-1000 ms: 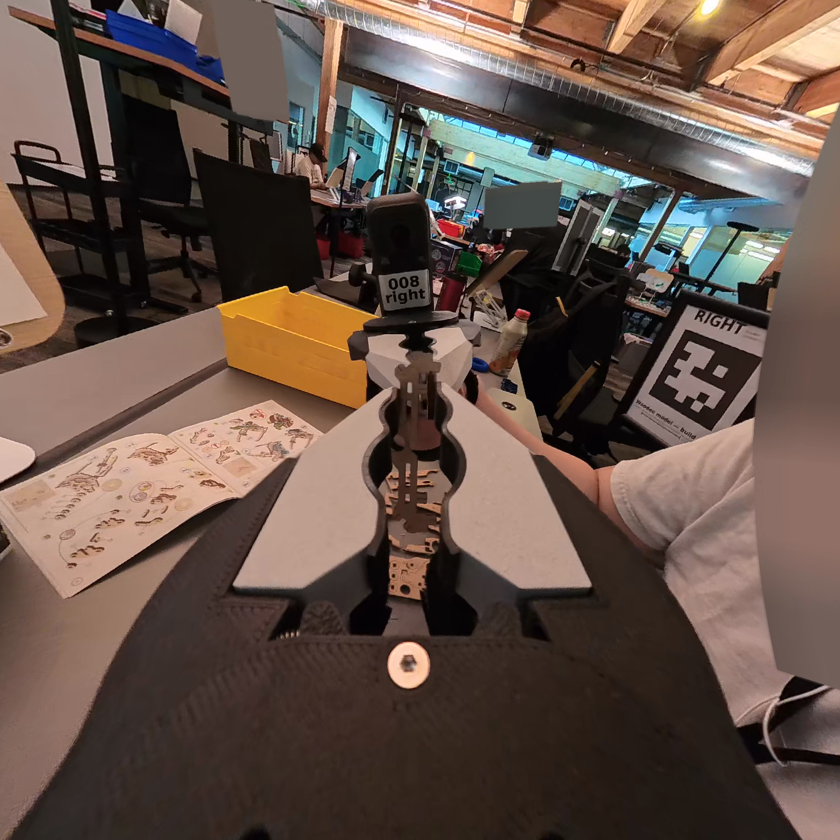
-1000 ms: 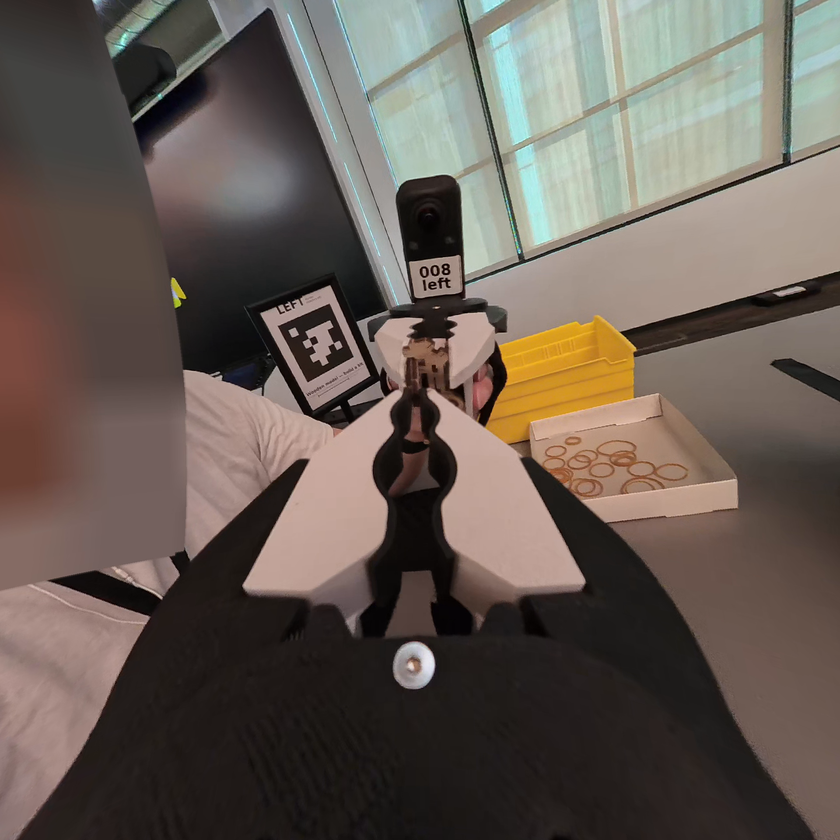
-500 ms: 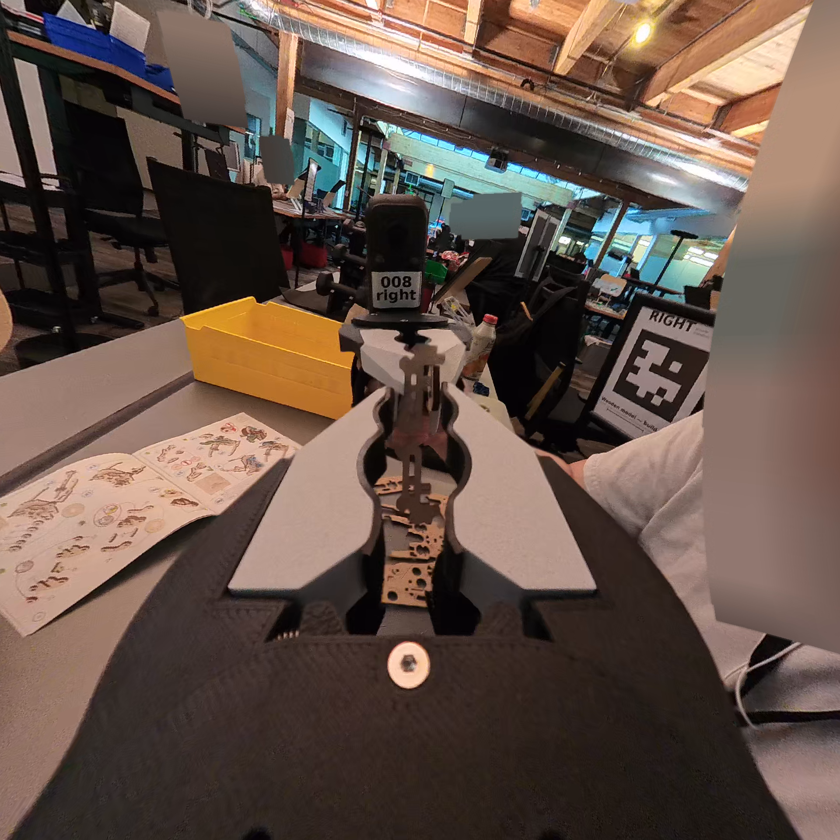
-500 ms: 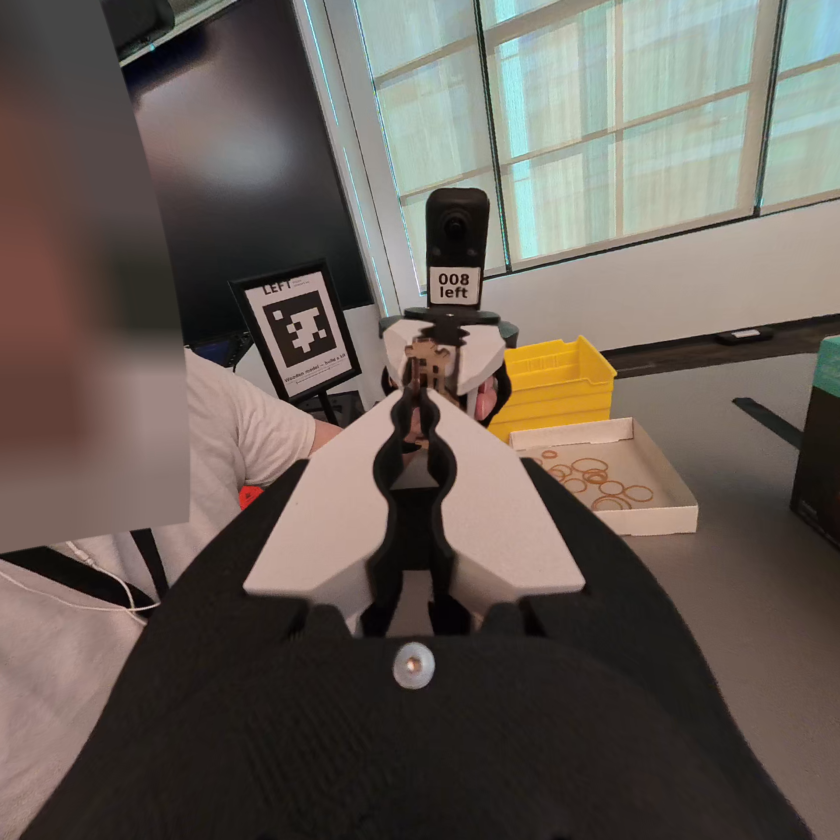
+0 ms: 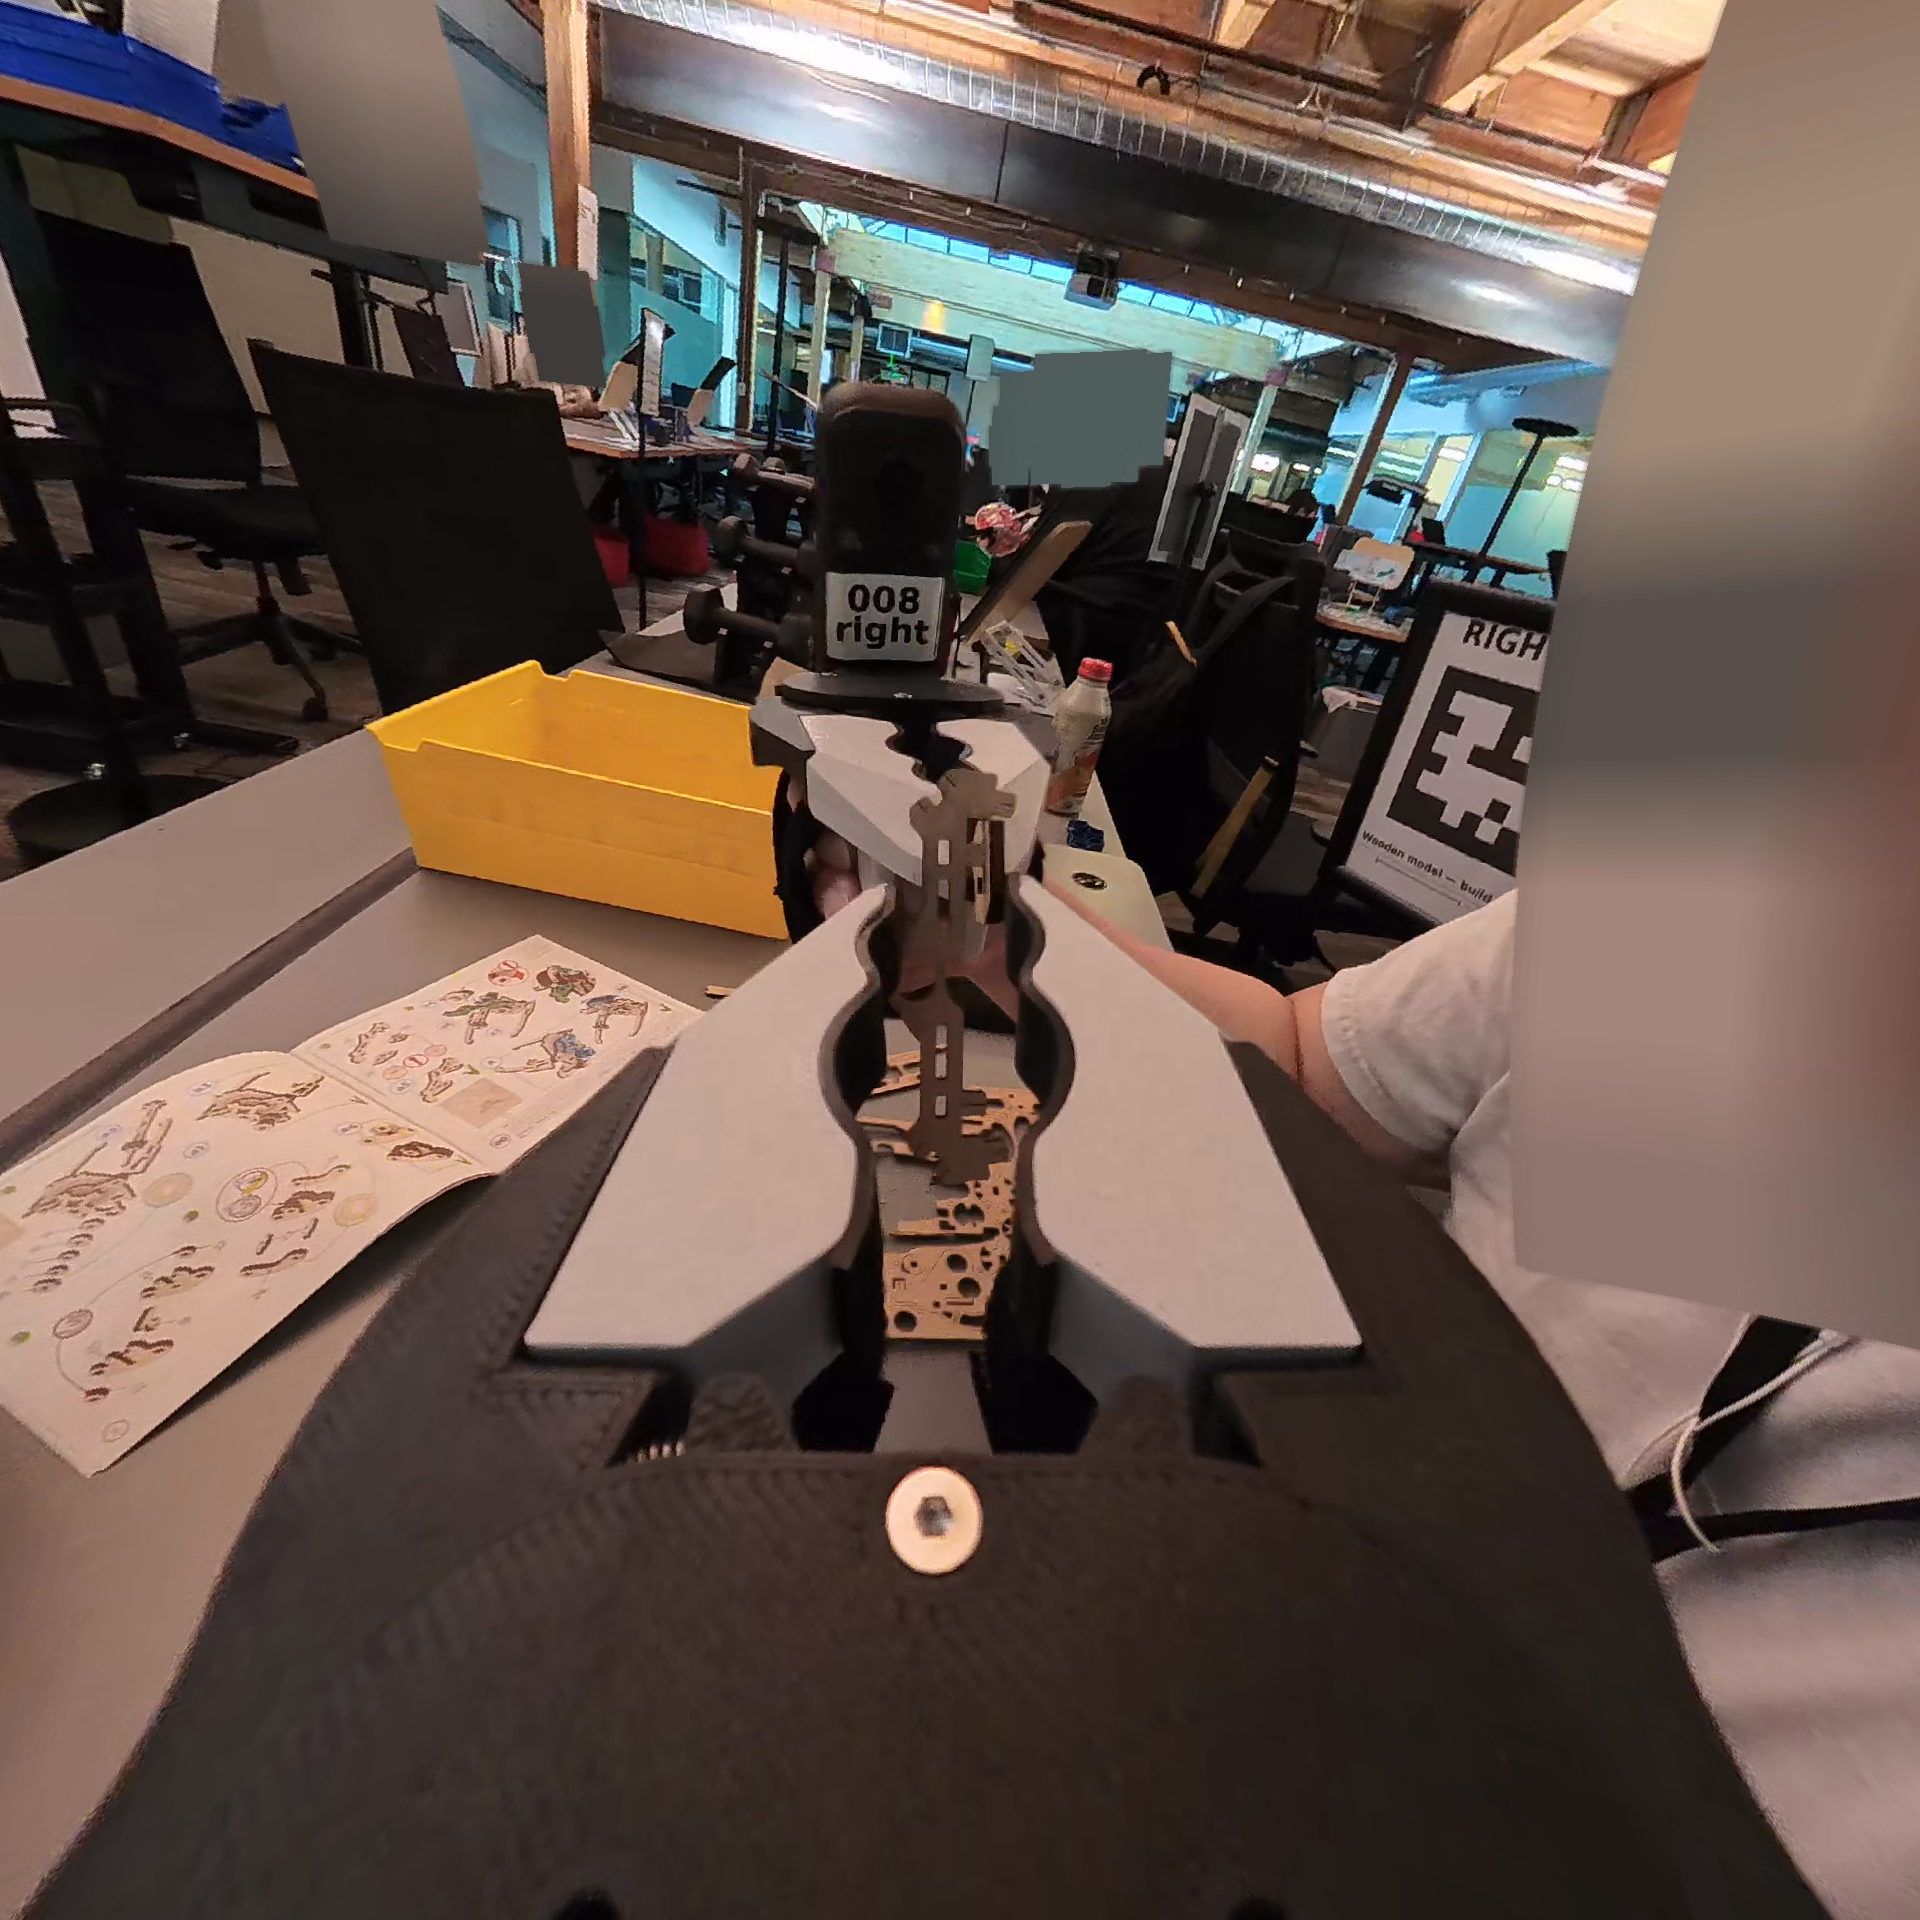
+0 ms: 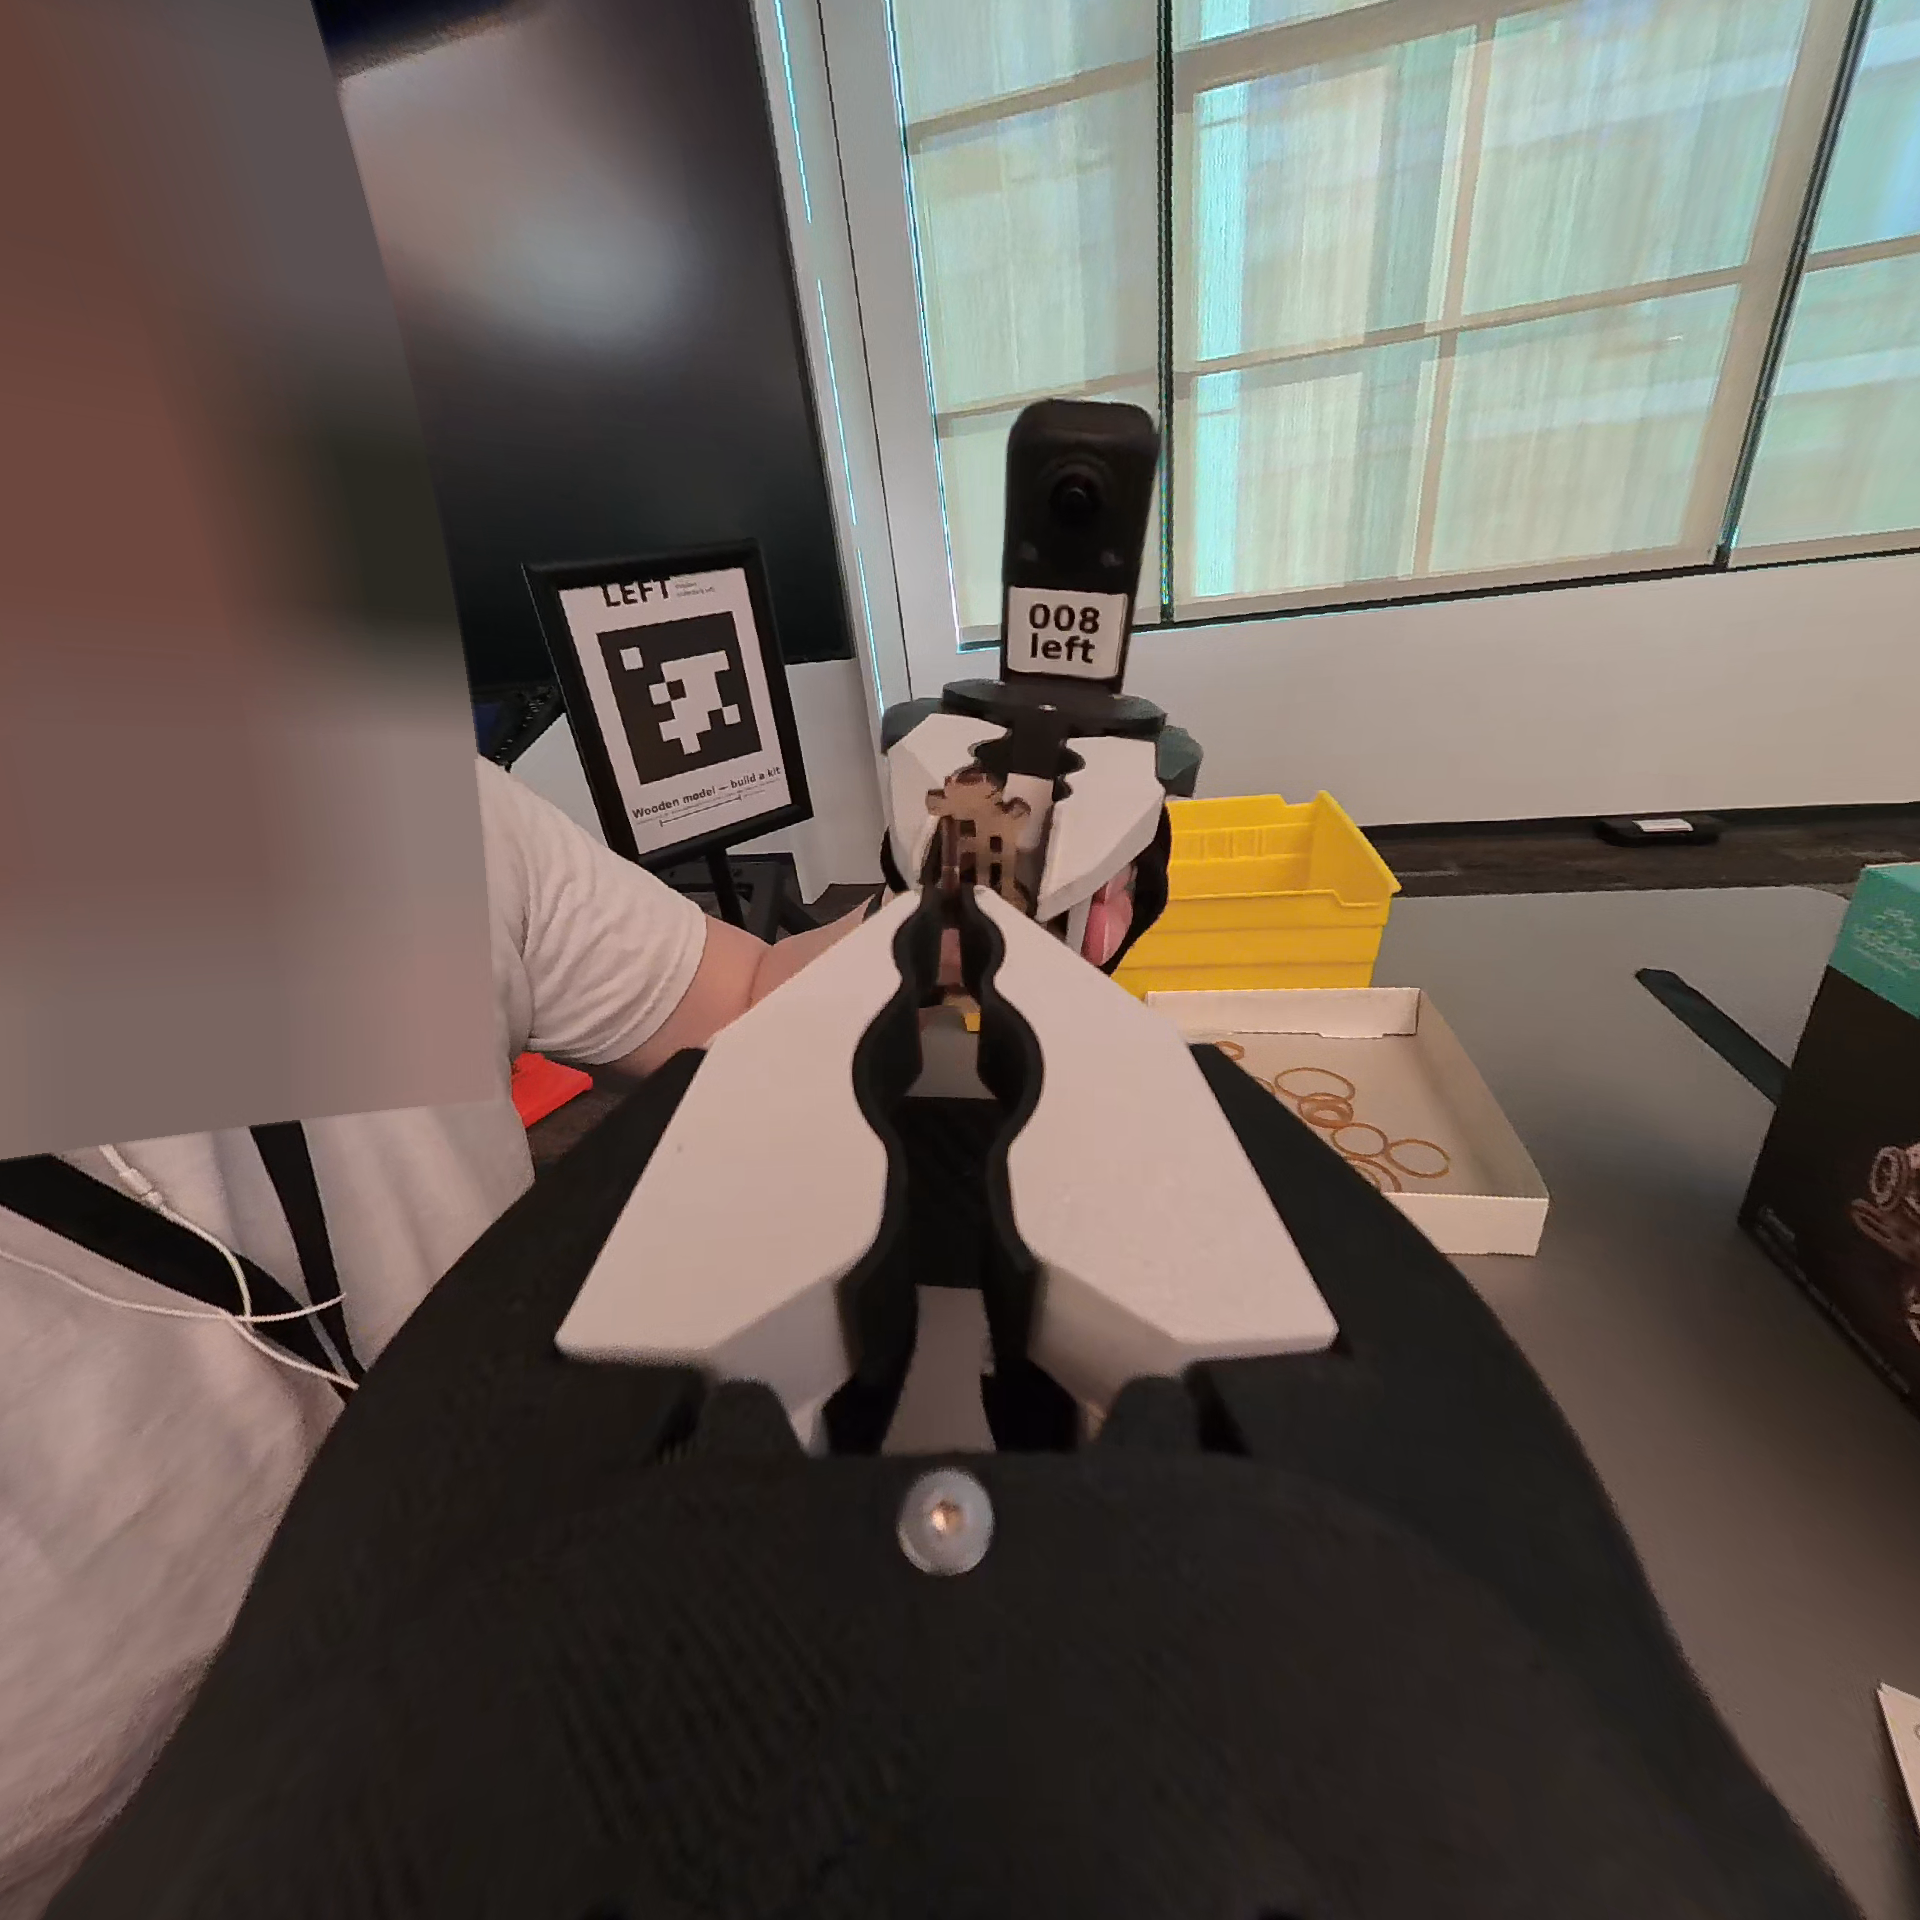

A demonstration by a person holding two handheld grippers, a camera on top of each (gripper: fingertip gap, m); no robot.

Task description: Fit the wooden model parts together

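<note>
I'm looking down the left wrist view: bare grey tabletop (image 5: 239,935) lower left, room to pass between the open illustrated paper booklet (image 5: 281,1143) and the yellow plastic bin (image 5: 582,790) behind it. In the right wrist view, the shallow white cardboard tray of rubber bands (image 6: 1455,1143) and a dark printed box (image 6: 1839,1164) crowd the right side.

**Setting: open-plan workshop / lab office**

Exposed timber ceiling beams (image 5: 1299,42) and metal ductwork (image 5: 1039,114) overhead. Rows of workstations with black office chairs (image 5: 436,520) recede far back. Grey desk (image 5: 187,935) carries a yellow parts bin (image 5: 582,790) and an open instruction booklet (image 5: 270,1143). Framed fiducial marker signs (image 6: 681,707) stand at either side. Opposite side: large gridded windows (image 6: 1455,312), dark wall screen (image 6: 582,312), shallow white tray of rubber bands (image 6: 1455,1195).
</note>
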